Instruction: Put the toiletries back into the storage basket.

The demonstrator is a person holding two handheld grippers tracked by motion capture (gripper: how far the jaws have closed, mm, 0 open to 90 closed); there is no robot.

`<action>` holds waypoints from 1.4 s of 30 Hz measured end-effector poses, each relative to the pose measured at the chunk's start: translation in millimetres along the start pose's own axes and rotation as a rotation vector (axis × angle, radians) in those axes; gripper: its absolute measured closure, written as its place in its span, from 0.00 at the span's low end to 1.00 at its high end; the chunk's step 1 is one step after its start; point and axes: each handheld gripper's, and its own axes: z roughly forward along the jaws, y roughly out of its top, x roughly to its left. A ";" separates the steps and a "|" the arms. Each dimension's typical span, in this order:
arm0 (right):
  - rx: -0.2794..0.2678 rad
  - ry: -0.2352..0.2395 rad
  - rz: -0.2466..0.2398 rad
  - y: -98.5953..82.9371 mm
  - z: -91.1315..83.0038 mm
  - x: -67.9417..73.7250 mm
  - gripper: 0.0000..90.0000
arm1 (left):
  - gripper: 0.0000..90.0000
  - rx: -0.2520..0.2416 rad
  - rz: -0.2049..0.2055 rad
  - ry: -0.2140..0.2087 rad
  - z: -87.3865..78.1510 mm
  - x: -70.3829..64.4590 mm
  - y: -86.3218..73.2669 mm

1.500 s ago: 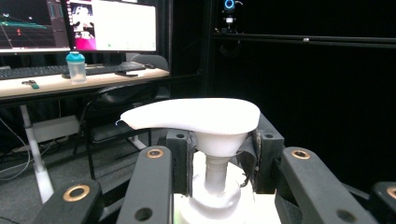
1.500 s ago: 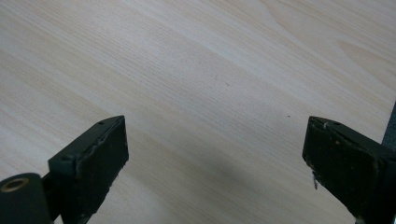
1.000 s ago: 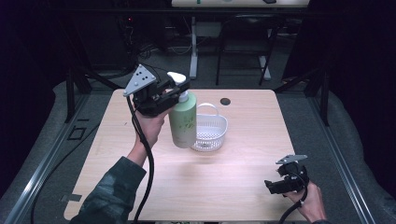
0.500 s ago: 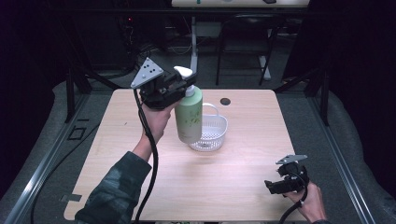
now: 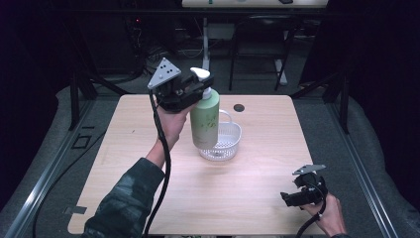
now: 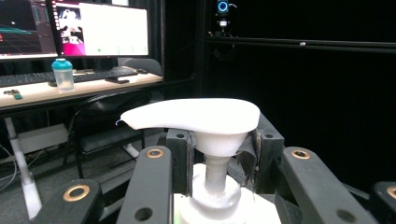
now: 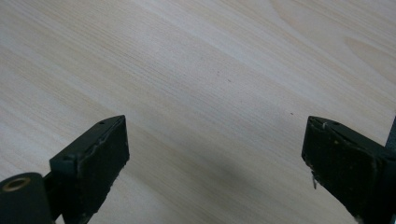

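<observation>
One green pump bottle (image 5: 205, 119) is now hanging higher over the white basket (image 5: 224, 144) than a second ago, left gripper (image 5: 190, 89) jaws clamping its neck, while right gripper (image 5: 297, 197) is idling wide apart over the worktop (image 5: 257, 188), suggesting removal.

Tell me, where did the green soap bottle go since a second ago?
The left hand-held gripper, shut on the green pump bottle at the neck under its white pump, carried it up and a little toward the far edge of the table, so it now hangs over the white basket. The basket, the right hand-held gripper, open near the table's near right corner, and the small dark disc stayed put.
</observation>
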 end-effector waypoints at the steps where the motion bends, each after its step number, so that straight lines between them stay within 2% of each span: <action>1: 0.002 0.000 0.002 0.0 -0.1 0.1 0.08 | 0.75 0.001 0.002 0.000 1.0 0.1 0.0; 20: 0.003 0.007 0.002 -0.3 0.2 0.8 0.08 | 0.75 0.005 -0.002 0.001 22.3 1.5 -0.7; 35: 0.006 0.009 -0.004 -0.6 0.6 1.1 0.08 | 0.75 0.016 0.023 0.002 38.4 1.6 0.9; 42: 0.007 0.009 -0.006 -0.4 0.5 1.7 0.08 | 0.75 0.014 0.013 -0.001 43.3 2.8 -2.2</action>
